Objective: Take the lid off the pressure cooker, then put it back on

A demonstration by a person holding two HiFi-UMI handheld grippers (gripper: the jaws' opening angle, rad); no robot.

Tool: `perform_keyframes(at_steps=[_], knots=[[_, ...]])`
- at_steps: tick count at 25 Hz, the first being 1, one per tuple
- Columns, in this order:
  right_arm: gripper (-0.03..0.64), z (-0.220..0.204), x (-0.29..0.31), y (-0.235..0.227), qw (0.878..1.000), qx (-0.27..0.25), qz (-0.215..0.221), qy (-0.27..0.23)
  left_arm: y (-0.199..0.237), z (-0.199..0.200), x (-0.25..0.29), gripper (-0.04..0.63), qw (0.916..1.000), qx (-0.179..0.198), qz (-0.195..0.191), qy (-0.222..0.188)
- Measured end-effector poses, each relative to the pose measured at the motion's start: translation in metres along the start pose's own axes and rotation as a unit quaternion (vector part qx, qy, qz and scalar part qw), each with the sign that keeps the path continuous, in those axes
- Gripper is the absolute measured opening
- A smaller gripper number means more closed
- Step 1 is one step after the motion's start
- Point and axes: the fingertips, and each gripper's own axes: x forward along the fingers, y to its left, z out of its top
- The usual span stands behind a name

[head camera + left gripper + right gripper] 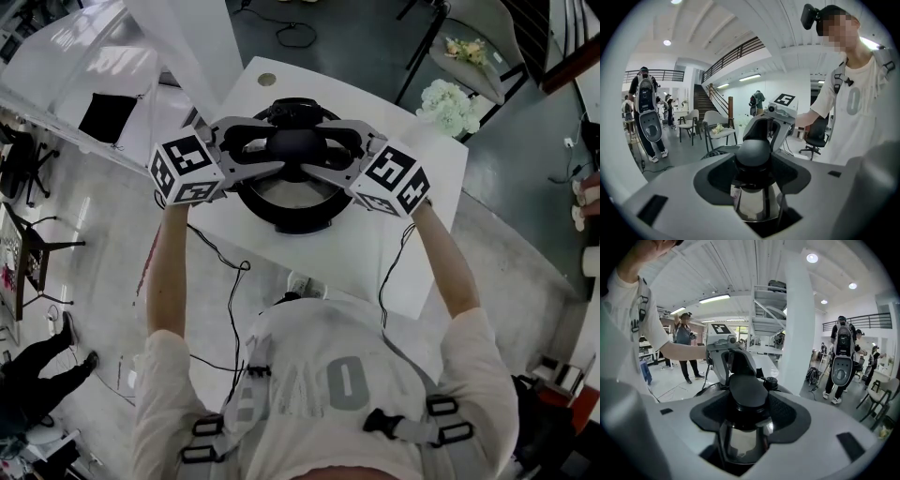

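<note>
Black knob (753,151) on top of the shiny lid (754,204) sits between both grippers. The left gripper (753,161) has its jaws closed on the knob from one side. The right gripper (749,399) squeezes it from the other side. The pressure cooker (281,217) stands on the white table (412,234).

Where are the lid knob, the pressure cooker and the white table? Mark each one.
lid knob (753,151), left gripper view, on its rounded dark top.
pressure cooker (281,220), head view, on the near side of its black rim.
white table (328,255), head view, on a bare part of its top.
</note>
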Motion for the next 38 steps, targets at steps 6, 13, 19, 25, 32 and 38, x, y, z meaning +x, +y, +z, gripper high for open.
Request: perform_keyframes(at_steps=[6,13,19,25,32,38], knots=[[0.261,-0.002,-0.001,0.005,0.998,0.031,-0.063,0.001,-0.002,-0.003,0.0,0.242,0.9986,0.015,-0.045,0.025],[0.258,-0.001,-0.003,0.007,0.976,0.104,-0.186,0.039,0.004,-0.002,-0.002,0.235,0.9939,0.026,-0.093,0.053],[0.261,-0.005,-0.001,0.007,0.964,0.132,-0.219,0.067,0.006,-0.003,-0.002,0.232,0.9939,0.025,-0.098,0.044],[0.259,-0.004,0.001,0.006,0.968,0.127,-0.207,0.065,0.006,-0.004,0.002,0.244,0.9923,0.018,-0.119,0.026],[0.256,-0.006,-0.005,0.002,0.972,0.113,-0.198,0.062,0.005,-0.001,0.012,0.252,0.988,0.055,-0.134,0.053],[0.256,0.015,-0.009,0.006,0.974,0.09,-0.205,0.035,0.002,0.015,-0.004,0.249,0.9904,0.061,-0.123,0.02]])
